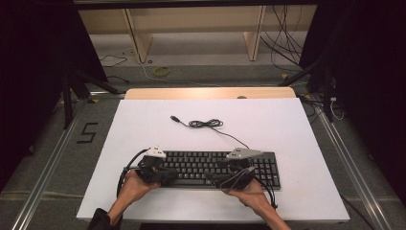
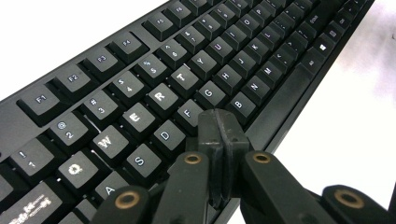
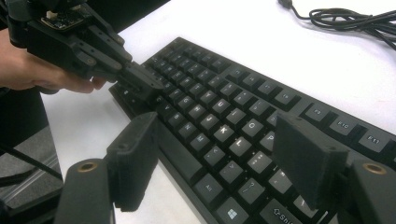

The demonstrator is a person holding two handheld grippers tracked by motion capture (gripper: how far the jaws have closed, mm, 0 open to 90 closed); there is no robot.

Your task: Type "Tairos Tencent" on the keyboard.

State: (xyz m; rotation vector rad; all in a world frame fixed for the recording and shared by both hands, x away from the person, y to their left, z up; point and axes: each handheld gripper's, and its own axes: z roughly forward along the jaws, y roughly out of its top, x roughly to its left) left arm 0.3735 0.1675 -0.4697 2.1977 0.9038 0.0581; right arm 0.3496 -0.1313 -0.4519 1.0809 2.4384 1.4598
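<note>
The keyboard [image 1: 218, 168] lay near the board's [image 1: 143, 120] front edge. The left gripper [image 2: 219, 135] hovered clenched over its home row (probably to poke a key like a fingertip), grasping nothing. The right gripper [image 3: 219, 158] stood released over the right-hand keys. Beyond the keyboard, only its cable [image 1: 208, 123] broke the open room.

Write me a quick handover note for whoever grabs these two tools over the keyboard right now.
Left tool: jaws shut with nothing between them, tip poised over the keys near F and G.
Right tool: jaws open wide with nothing between them, over the right half of the keys.
Keyboard: flat on the white table, near the front edge. Its cable lies loosely coiled behind it, plug free on the table.
Done: both tools are in place over the keys.
Left: probably key presses with the shut left tip; whether any key is down I cannot tell.
</note>
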